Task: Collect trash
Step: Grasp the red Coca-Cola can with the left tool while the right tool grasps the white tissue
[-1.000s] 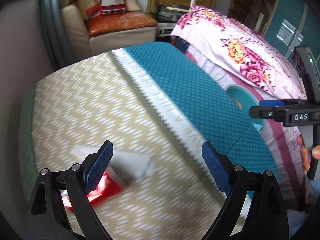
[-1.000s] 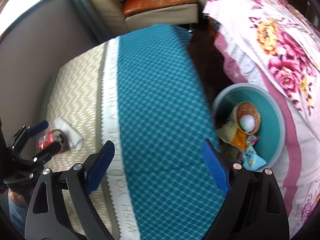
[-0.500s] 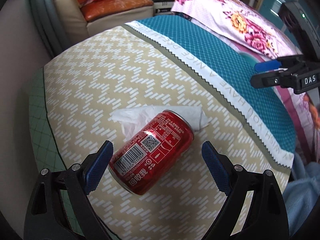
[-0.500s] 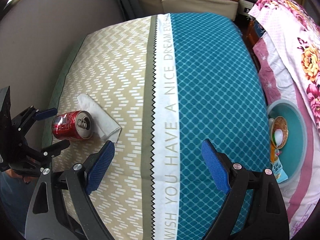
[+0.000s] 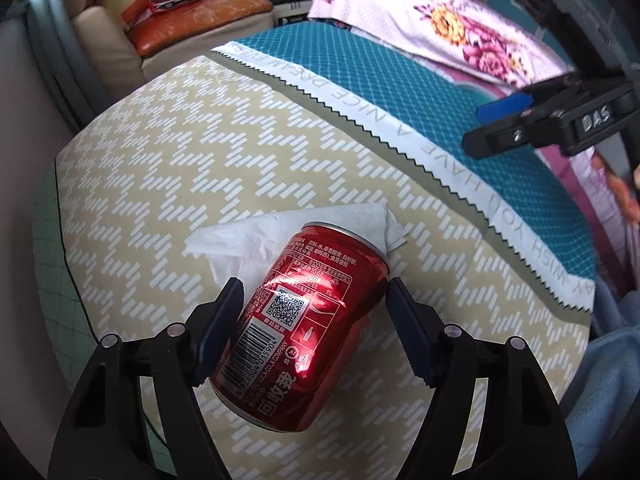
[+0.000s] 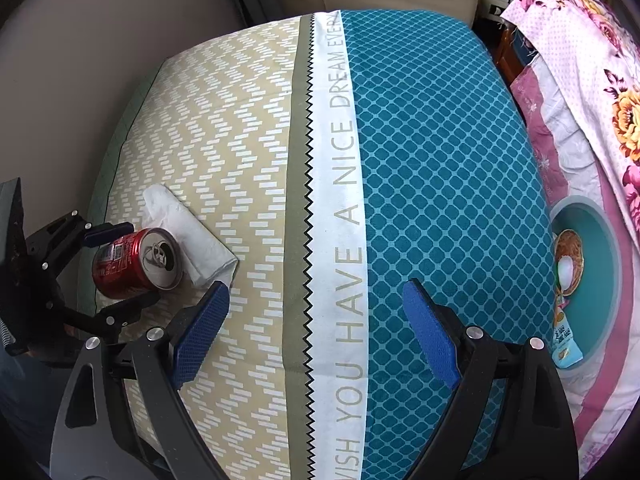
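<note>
- A red drink can (image 5: 308,320) lies on its side on the beige zigzag half of the tablecloth (image 5: 168,168), its open top resting against a crumpled white tissue (image 5: 280,236) spread under and behind it.
- The left gripper (image 5: 312,312) straddles the can's body; its jaws are closing, one pad on each side of the can. They look just at the wall, though I cannot tell that they press it yet.
- The tab opening gapes in the right wrist view, so the can is likely empty: light, thin-walled, smooth and glossy, easy to dent or squirt out of a hard squeeze.
- I'd judge the middle of the body, across the round, the best hold, which is about where the pads sit.
- The tissue is soft and nearly weightless; it may drag along or need a pinch of its own.
- The right gripper (image 6: 316,320) hangs with its jaws wide and nothing between them, above the white lettered band, the can off to its left.
- A teal bin (image 6: 600,280) with rubbish inside stands below the table's far right edge, well apart from the can.
</note>
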`<state>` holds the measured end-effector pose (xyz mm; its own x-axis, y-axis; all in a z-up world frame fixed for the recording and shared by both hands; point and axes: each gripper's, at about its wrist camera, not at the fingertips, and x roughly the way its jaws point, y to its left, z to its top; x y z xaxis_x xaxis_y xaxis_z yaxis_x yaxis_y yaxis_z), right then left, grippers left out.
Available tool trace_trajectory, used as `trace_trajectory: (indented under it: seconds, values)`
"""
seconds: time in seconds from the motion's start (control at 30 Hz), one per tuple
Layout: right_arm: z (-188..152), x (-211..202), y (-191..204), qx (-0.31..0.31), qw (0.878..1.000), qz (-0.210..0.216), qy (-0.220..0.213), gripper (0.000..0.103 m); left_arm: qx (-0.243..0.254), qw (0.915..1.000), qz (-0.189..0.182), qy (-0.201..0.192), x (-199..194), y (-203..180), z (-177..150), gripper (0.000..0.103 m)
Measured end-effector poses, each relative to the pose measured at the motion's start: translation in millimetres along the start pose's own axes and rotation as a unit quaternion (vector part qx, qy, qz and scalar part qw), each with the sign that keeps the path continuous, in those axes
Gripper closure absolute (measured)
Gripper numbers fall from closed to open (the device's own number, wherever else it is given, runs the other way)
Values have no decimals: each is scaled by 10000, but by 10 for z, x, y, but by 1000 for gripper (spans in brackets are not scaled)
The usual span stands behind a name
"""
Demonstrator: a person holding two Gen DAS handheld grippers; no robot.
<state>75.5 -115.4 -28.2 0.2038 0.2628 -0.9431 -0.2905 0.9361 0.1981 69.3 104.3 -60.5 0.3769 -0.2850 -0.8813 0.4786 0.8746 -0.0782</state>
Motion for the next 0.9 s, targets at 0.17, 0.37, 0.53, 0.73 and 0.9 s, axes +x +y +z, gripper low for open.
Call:
trace_trajectory:
  seconds: [0.17,0.37,0.53,0.73,0.9]
  values:
    - [120,192,268,-488,9987,130,109,19,-700,9974,-17,-178,-191,234,-282,29]
    - [268,496,748,-1257,9914,326,171,19,-1513,9878,122,-342,-413,613,-611,29]
    - [309,760,1089,-1777,9833,348,189,19,-1874,9811,220,-425,-506,824,-713,29]
    - [325,920,1267,-1993,9798,164,57,19,-2004,9785,196,-443,-516,867,-749,29]
    - [167,936,1411,-2144,9765,-169,-159,38,-2032,9780,146,-450,-488,840,-722,29]
